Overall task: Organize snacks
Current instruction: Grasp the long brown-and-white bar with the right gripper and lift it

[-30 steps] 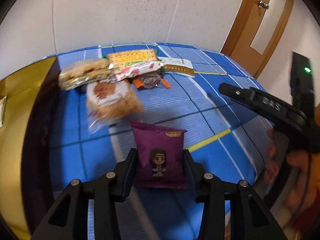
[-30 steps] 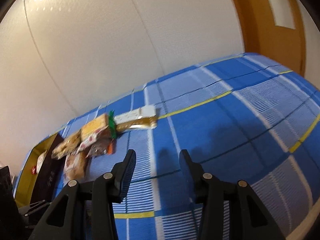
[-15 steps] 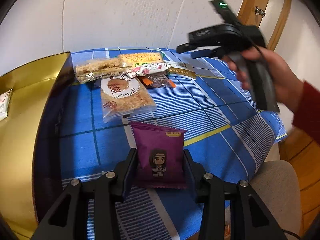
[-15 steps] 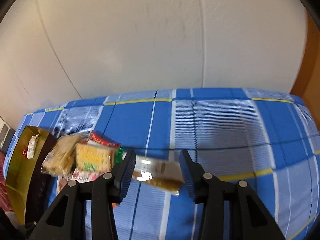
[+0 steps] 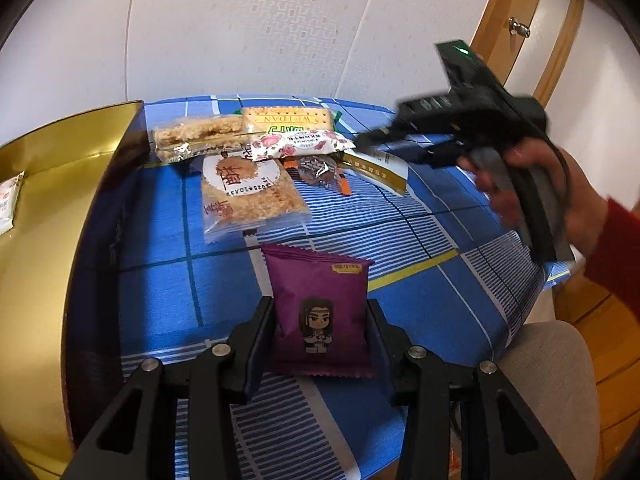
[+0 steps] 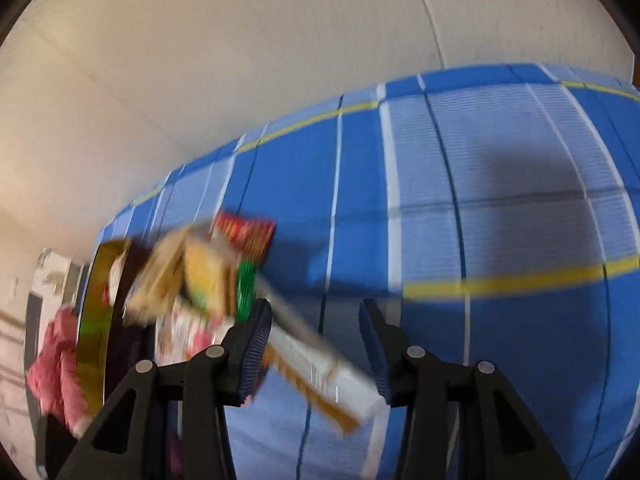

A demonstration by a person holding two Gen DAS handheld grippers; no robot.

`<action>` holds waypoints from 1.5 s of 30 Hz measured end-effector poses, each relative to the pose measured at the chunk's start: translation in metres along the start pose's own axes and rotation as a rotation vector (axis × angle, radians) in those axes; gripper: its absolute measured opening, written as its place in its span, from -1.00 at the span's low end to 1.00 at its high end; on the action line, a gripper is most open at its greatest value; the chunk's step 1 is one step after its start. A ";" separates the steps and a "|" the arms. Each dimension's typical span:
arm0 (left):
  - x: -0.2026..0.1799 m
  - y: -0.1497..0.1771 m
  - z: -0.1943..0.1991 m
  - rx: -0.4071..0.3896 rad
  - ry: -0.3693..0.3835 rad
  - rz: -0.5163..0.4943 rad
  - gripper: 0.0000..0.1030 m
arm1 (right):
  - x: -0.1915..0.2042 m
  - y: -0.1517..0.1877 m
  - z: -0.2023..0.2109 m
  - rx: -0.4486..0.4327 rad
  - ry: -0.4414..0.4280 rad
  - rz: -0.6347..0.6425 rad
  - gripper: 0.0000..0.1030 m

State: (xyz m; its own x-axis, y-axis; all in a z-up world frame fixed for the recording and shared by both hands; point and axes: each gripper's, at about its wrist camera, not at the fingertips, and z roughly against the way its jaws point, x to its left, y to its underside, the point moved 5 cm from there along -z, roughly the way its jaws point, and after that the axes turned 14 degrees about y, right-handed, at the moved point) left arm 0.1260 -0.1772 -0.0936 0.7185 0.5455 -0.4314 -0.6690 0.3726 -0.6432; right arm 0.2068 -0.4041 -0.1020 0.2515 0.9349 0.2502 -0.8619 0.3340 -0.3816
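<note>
My left gripper (image 5: 320, 316) is shut on a purple snack packet (image 5: 320, 304) with a cartoon figure, held above the blue checked tablecloth (image 5: 160, 288). A pile of snacks lies at the far side: a round rice cracker pack (image 5: 248, 196), an oat bar (image 5: 196, 136), a biscuit pack (image 5: 288, 118), a floral packet (image 5: 304, 144) and a white-and-gold bar (image 5: 380, 168). My right gripper (image 6: 316, 340) is open, low over the white-and-gold bar (image 6: 316, 364), which lies between its fingers. It also shows in the left wrist view (image 5: 384, 144), its tips by that bar.
A gold box (image 5: 44, 216) stands at the left with a small white packet (image 5: 8, 200) inside. It also shows in the right wrist view (image 6: 94, 320). A wooden door (image 5: 532, 28) is at the far right. A beige seat (image 5: 552, 364) sits below the table's right edge.
My right gripper has swung round and dropped toward the snack pile, its fingers now around the white-and-gold bar. My left gripper still holds the purple packet in the same spot.
</note>
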 end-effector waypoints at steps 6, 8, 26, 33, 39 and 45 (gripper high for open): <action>0.001 0.000 0.001 -0.007 0.003 0.019 -0.12 | 0.012 0.016 0.025 -0.109 0.123 0.185 0.36; 0.001 0.001 0.002 -0.008 0.000 0.015 -0.12 | 0.024 0.017 0.025 -0.112 0.145 0.259 0.36; 0.001 0.002 0.004 -0.013 -0.005 0.036 -0.11 | -0.009 0.081 0.050 -0.139 0.284 0.026 -0.29; -0.002 0.002 0.001 -0.004 -0.031 0.025 -0.11 | -0.001 0.080 0.057 -0.214 0.386 0.110 -0.23; -0.001 0.001 0.001 0.002 -0.019 0.037 -0.11 | 0.018 0.076 0.033 -0.257 0.467 0.141 -0.29; -0.002 -0.001 -0.001 0.005 0.007 0.047 -0.15 | 0.017 0.095 0.041 -0.336 0.443 0.090 -0.42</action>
State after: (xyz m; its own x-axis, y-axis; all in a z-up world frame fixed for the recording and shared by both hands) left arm 0.1250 -0.1793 -0.0927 0.6878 0.5569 -0.4655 -0.7028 0.3503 -0.6192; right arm 0.1105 -0.3614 -0.0973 0.4068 0.8983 -0.1662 -0.7192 0.2027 -0.6646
